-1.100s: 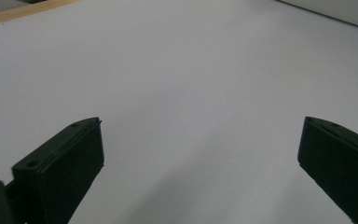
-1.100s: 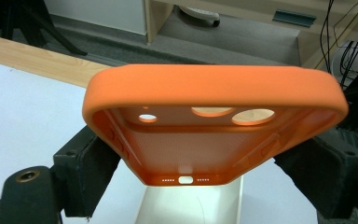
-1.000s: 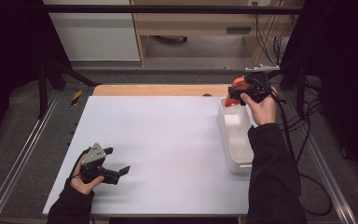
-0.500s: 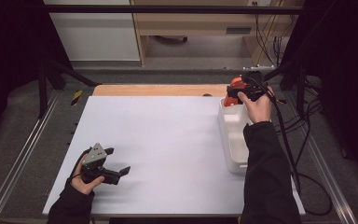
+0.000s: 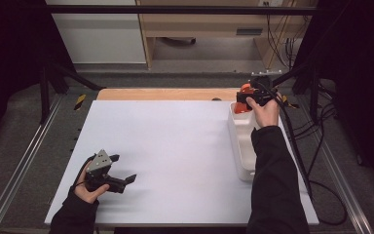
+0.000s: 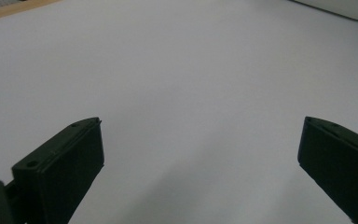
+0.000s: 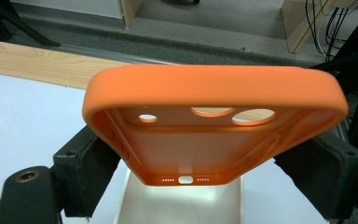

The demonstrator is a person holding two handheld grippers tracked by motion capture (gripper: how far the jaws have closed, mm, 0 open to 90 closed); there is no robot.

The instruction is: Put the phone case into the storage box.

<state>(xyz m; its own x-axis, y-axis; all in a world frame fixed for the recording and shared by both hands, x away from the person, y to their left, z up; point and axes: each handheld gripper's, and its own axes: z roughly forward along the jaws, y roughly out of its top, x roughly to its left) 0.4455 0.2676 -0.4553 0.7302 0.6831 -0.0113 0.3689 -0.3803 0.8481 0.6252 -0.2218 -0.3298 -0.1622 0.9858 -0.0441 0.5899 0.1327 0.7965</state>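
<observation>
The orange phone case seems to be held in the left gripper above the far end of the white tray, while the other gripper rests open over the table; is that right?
Not quite: the right gripper holds the orange phone case, as the right gripper view shows, its jaws clamping the case's sides above the white tray. The left gripper is the open one over the table.

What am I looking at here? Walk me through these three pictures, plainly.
A person at a table holds a two-jaw tool in each hand. One picture looks down from above; the other two come from small cameras riding on each tool, looking along its black jaws. The left tool rests over the bare white surface, jaws wide open, holding nothing. The right tool is clamped on an orange phone case, held above the far end of a white tray at the table's right side.
</observation>
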